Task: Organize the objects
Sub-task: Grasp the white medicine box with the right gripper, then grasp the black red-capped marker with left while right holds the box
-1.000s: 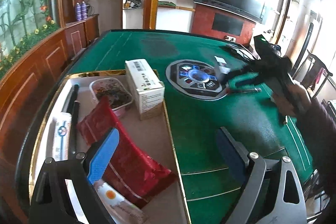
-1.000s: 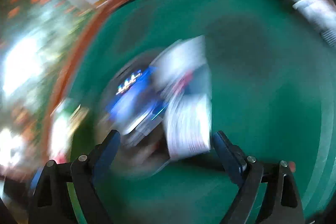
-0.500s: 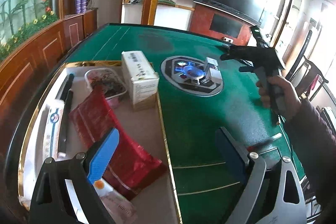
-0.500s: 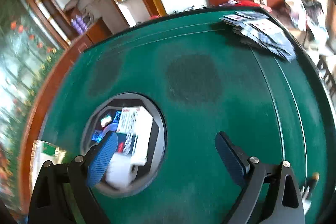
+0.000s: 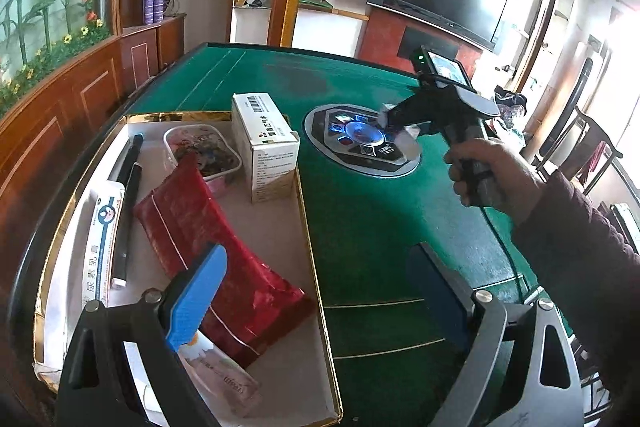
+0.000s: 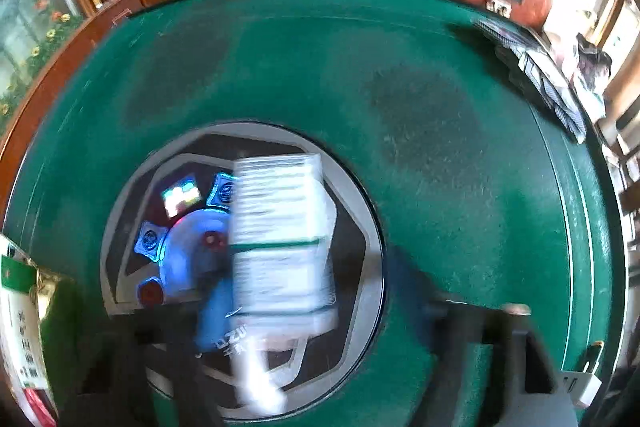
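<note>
My right gripper (image 6: 304,311) has just been closing on the white packet (image 6: 280,239) lying on the round control panel (image 6: 360,227) at the counter's (image 6: 440,147) centre; the packet sits between the jaws, but blur hides whether the pads truly bite. If I've caught only an edge, it could slip or swing loose on the way to the tray (image 5: 312,227) at nine o'clock. My left gripper (image 5: 316,291) hangs released over that tray's red pouch (image 5: 208,235), where a careless drop could land on it.

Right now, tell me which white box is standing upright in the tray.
The tall box with the barcode on top, upright at the tray's far right corner. The other box lies on the table's centre console, at the right tool.
</note>
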Tool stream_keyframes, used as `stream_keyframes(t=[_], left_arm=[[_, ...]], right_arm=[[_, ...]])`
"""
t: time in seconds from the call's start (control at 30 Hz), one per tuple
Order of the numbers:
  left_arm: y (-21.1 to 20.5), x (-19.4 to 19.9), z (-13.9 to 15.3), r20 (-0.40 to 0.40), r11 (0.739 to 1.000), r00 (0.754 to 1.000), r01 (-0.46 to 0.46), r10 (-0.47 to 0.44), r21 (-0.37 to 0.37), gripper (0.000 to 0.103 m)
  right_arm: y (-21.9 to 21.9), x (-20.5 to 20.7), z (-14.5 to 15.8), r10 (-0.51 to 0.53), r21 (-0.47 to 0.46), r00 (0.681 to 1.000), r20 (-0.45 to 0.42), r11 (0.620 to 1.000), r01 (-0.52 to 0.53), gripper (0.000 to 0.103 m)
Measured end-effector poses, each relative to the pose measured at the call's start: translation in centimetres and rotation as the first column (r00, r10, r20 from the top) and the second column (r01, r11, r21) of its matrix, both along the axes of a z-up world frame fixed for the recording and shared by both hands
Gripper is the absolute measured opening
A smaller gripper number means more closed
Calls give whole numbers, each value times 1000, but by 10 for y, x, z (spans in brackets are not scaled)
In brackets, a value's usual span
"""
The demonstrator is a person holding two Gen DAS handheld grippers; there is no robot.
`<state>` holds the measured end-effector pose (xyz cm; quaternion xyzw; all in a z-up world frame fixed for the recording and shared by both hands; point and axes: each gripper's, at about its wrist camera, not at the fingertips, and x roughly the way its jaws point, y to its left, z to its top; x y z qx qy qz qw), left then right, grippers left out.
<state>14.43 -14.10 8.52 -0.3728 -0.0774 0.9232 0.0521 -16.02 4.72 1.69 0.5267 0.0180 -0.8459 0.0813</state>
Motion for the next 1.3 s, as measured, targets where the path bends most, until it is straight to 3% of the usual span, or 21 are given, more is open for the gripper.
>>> stream_keyframes(t=[0.07,0.17,0.27,0.37,0.43,0.53,0.7,0.77,0.83,0.9,0.93,1.0,1.03,1.07,1.13,1.17,1.2,1.3], left_arm=[[1,0,1,1,1000,1000,3,-3,0,92],[10,1,3,-6,999,999,37,-37,-10,92],[32,0,0,1,992,993,117,-117,-47,92],[68,-2,-8,10,966,970,243,-243,-82,92],[105,-4,-15,12,928,938,344,-346,-143,92],[153,-2,-25,19,859,879,470,-477,-204,92],[226,-2,-51,56,738,781,609,-622,-290,92],[245,-3,-62,86,704,767,622,-636,-344,90],[264,-10,-75,179,653,747,652,-640,-385,79],[271,-11,-77,185,645,751,646,-634,-408,79],[273,-13,-77,192,650,755,643,-627,-406,79],[271,-19,-77,213,675,760,645,-614,-357,62],[268,-22,-77,223,696,757,653,-615,-297,27],[266,-24,-76,226,713,766,643,-602,-281,16],[254,-28,-77,200,756,824,565,-529,-330,14],[245,-33,-76,200,783,833,553,-515,-284,14],[226,-43,-75,213,833,855,513,-474,-208,14],[181,-58,-70,215,906,899,410,-383,-102,14]], right_arm=[[12,7,4,6,-46,1000,-9,999,-6,38],[33,30,12,23,-41,999,-35,999,-25,37],[63,59,12,38,-54,999,-7,998,-39,37],[90,91,5,72,-95,995,73,993,-65,40],[112,110,5,66,-146,994,88,988,-53,59],[151,140,17,17,-270,998,57,963,-1,78],[202,174,31,-91,-311,996,-25,947,79,87],[211,181,31,-115,-325,993,-24,940,101,87],[222,191,28,-132,-336,991,-20,935,117,88],[228,190,26,-138,-351,990,-16,928,124,88],[230,193,24,-142,-359,990,-14,925,127,88],[234,194,23,-151,-362,988,-13,922,136,88],[234,194,22,-157,-360,988,-14,922,141,88],[235,194,22,-161,-361,987,-14,921,145,88],[233,198,19,-162,-366,987,-11,919,147,88],[232,198,18,-161,-369,987,-8,918,147,88],[231,199,18,-159,-370,987,-8,918,145,88],[224,201,17,-146,-369,989,-10,920,132,89]])
